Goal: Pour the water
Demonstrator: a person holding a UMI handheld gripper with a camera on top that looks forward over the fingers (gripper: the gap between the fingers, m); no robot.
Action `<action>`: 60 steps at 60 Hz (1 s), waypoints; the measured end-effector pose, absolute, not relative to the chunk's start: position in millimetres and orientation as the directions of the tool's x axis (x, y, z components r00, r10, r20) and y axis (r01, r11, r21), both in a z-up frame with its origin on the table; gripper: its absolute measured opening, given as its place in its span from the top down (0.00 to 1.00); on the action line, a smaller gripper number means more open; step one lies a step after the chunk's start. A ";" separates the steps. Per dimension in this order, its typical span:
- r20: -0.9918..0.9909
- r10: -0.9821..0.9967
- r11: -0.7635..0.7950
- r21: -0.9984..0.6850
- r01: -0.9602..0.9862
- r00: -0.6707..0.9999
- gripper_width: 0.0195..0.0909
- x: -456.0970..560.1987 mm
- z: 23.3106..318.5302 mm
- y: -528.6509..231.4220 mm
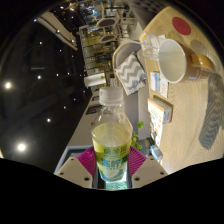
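Gripper [112,168] clamped on water bottle [112,140], pink pads pressing both sides, bottle upright between fingers. Orange mug [176,62] lying beyond and to the right, well apart, mouth apparently facing back toward claw.

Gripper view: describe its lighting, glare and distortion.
Gripper view: strong fisheye bend, table and mug curve outward; bright ceiling spots glare against a dark room beyond; the bottle, clamped in the gripper, is well lit and sharp.
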State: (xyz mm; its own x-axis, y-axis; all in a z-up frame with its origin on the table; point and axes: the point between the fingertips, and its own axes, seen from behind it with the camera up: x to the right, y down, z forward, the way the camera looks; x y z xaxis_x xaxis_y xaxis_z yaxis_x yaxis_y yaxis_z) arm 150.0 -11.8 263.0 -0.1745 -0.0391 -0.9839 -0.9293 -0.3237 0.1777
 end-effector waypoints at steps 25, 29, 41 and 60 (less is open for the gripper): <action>-0.921 -0.171 -0.336 0.389 -0.858 -0.350 0.74 190.0 212.1 -7.4; -0.964 -0.165 -0.386 0.258 -0.886 -0.209 0.74 184.5 216.8 -4.5; -0.929 0.044 -0.423 -0.351 -0.835 0.368 0.73 221.5 277.1 -11.5; -0.313 0.002 -0.204 -0.930 -0.306 0.950 0.73 391.6 292.0 -12.4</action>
State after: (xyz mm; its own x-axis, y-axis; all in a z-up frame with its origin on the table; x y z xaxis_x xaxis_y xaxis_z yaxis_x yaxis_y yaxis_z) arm 391.6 -12.4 292.0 0.9496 0.0022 -0.3134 -0.3063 -0.2041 -0.9298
